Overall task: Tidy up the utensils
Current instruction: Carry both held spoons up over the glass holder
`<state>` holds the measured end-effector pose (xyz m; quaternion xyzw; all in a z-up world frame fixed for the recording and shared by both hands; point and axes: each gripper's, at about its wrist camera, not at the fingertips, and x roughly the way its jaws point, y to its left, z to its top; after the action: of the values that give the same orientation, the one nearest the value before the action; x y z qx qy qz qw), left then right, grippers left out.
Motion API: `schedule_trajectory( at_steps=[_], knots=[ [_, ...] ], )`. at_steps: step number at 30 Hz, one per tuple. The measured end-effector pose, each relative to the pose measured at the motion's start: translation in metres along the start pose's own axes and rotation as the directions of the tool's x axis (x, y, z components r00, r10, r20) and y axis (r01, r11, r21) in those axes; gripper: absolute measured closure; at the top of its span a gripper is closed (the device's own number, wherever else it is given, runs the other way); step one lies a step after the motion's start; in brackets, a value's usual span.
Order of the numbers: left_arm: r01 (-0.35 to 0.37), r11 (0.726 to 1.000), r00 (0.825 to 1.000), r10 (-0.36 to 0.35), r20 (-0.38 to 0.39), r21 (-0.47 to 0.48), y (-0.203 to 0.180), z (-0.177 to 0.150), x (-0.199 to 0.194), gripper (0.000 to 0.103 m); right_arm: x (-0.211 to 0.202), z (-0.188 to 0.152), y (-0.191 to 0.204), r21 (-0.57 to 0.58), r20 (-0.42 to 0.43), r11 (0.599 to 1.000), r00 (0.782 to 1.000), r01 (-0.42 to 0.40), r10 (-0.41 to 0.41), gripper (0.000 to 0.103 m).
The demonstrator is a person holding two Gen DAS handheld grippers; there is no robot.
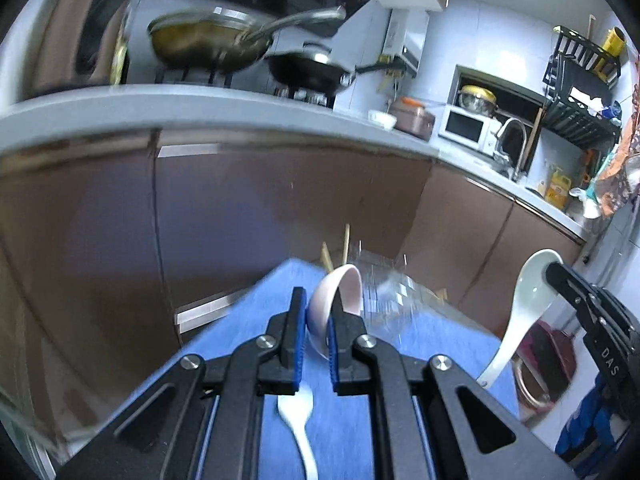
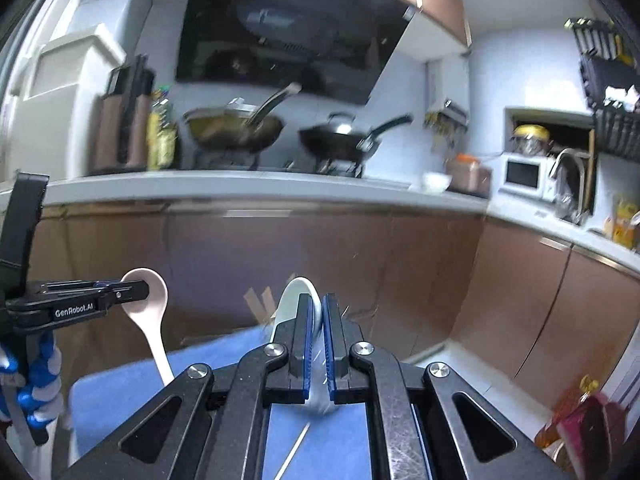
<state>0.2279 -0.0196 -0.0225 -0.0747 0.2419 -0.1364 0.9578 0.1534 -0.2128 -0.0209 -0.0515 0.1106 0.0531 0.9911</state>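
Observation:
In the left wrist view my left gripper (image 1: pixel 318 300) is shut on the bowl of a pink spoon (image 1: pixel 346 284), held up above the blue cloth (image 1: pixel 240 332). To the right, my right gripper (image 1: pixel 554 272) is shut on a pale white spoon (image 1: pixel 524 304) whose handle hangs down. Another white spoon (image 1: pixel 298 412) lies on the cloth below my left fingers. The right wrist view shows my right gripper (image 2: pixel 318 300) clamped on the white spoon (image 2: pixel 290 296), and my left gripper (image 2: pixel 138 290) with the pink spoon (image 2: pixel 154 320) at the left. A thin chopstick (image 2: pixel 296 450) lies on the cloth.
A clear glass container (image 1: pixel 390 300) with wooden chopsticks (image 1: pixel 345 244) stands at the cloth's far end. Brown cabinets (image 1: pixel 280 200) and a grey counter (image 1: pixel 200 100) run behind it, with two pans (image 1: pixel 208 40), a microwave (image 1: pixel 466 128) and a faucet (image 1: pixel 516 140).

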Motion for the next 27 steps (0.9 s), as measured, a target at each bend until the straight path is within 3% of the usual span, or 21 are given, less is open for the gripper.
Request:
schedule_trajectory(
  at_steps=[4,9,13,19,27],
  knots=[
    [-0.067,0.998,0.995,0.066,0.077,0.018,-0.018,0.035,0.039,0.094,0.037,0.018,-0.013,0.013,0.06,0.997,0.995,0.082,-0.083,0.097],
    [-0.135,0.989,0.983,0.127,0.135,0.056,-0.037,0.055,0.087,0.094,0.092,0.022,-0.022,-0.008,0.074,0.989,0.987,0.145,-0.144,0.097],
    [-0.199,0.973,0.972,0.181,0.151,0.117,-0.053,0.052,0.128,0.094,0.125,0.007,-0.026,-0.01,0.048,0.987,0.986,0.16,-0.16,0.097],
    [-0.218,0.963,0.972,0.199,0.124,0.157,-0.065,0.029,0.169,0.094,0.157,-0.018,-0.031,-0.029,-0.002,0.984,0.984,0.176,-0.176,0.097],
    [-0.231,0.951,0.971,0.213,0.105,0.205,-0.076,0.005,0.193,0.094,0.174,-0.037,-0.04,-0.024,-0.05,0.984,0.983,0.176,-0.177,0.097]
  ],
)
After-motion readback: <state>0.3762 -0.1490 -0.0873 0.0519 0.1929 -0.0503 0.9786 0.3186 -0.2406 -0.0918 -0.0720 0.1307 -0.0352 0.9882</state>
